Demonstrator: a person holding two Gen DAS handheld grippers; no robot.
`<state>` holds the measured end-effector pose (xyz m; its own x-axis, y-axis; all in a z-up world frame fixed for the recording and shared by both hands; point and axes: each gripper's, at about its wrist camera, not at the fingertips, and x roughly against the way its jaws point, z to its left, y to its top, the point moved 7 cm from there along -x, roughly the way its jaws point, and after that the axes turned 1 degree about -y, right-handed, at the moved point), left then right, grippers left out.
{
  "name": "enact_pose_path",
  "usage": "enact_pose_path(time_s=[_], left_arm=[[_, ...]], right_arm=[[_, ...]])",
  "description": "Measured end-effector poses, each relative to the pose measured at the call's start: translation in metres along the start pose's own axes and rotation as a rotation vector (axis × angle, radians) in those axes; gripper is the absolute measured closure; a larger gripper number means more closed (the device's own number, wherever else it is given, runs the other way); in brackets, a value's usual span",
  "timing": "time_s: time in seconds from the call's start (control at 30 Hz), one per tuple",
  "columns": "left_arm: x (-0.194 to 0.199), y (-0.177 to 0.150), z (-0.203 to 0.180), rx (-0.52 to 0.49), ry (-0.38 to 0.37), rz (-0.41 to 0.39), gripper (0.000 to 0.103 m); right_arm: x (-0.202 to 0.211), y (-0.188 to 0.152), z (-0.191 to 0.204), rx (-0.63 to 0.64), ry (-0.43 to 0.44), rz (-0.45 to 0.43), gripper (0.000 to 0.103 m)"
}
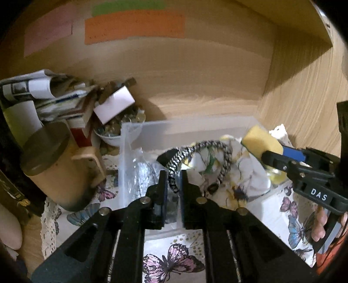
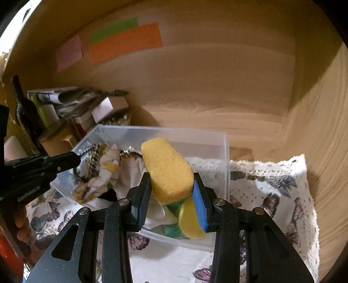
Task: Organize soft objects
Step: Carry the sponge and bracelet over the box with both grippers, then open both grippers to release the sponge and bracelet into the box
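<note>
Sponge [image 2: 167, 167] — yellow, clamped between the pads of my right gripper [image 2: 171, 191] — hangs above the clear plastic bin [image 2: 226, 156] that sits on a butterfly-print cloth [image 2: 271, 191] inside a wooden cabinet. My left gripper [image 1: 173, 180] is pinched tight on a black-and-white braided cord [image 1: 208, 145], whose loop arches over a crumpled floral fabric [image 1: 245, 172] inside the bin. A 2nd yellow-and-green sponge [image 2: 187, 222] lies low in the bin, right behind my right gripper's blue pad. The only legible writing I can make out is "DAS", white on a black label [image 1: 318, 192] on the right gripper's body, seen from the left wrist. 3 paper strips — pink [image 1: 47, 34], green [image 1: 128, 7], orange [image 1: 134, 27] — are stuck on the back wall; any text on them is too blurred to read. Left of the bin crowd a tan lidded canister [image 1: 54, 165], a white bowl of small bits [image 1: 118, 130], stacked boxes and rolled printed papers [image 1: 39, 89], and a dark bottle [image 2: 24, 108].
</note>
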<state>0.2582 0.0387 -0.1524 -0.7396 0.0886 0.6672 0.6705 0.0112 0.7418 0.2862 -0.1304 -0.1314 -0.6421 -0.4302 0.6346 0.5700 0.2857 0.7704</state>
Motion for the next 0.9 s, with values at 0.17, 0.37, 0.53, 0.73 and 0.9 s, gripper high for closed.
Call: enact_pose_path(time_s=[0.17,0.37,0.53,0.73,0.9], left_arm=[[0.003,-0.005,-0.002,-0.009,-0.002,-0.001,0.052],[0.022,-0.002,-0.004,-0.008,-0.015,-0.028,0.038],[0.048,0.005,-0.004,0.004,-0.013,-0.081,0.033],[0.098,0.018,-0.013,-0.003,-0.007,-0.211,0.029],[0.141,0.028,-0.024,-0.021,-0.007,-0.327,0.023]], right_arm=[[-0.004,-0.005,0.002,0.026,-0.010,0.022,0.065],[-0.001,-0.006,0.006,0.070,-0.049,0.015,0.047],[0.016,-0.003,0.005,0.070,-0.049,-0.029,0.033],[0.061,0.010,0.017,0.088,-0.020,-0.131,0.032],[0.106,0.022,0.031,0.104,0.004,-0.250,0.022]])
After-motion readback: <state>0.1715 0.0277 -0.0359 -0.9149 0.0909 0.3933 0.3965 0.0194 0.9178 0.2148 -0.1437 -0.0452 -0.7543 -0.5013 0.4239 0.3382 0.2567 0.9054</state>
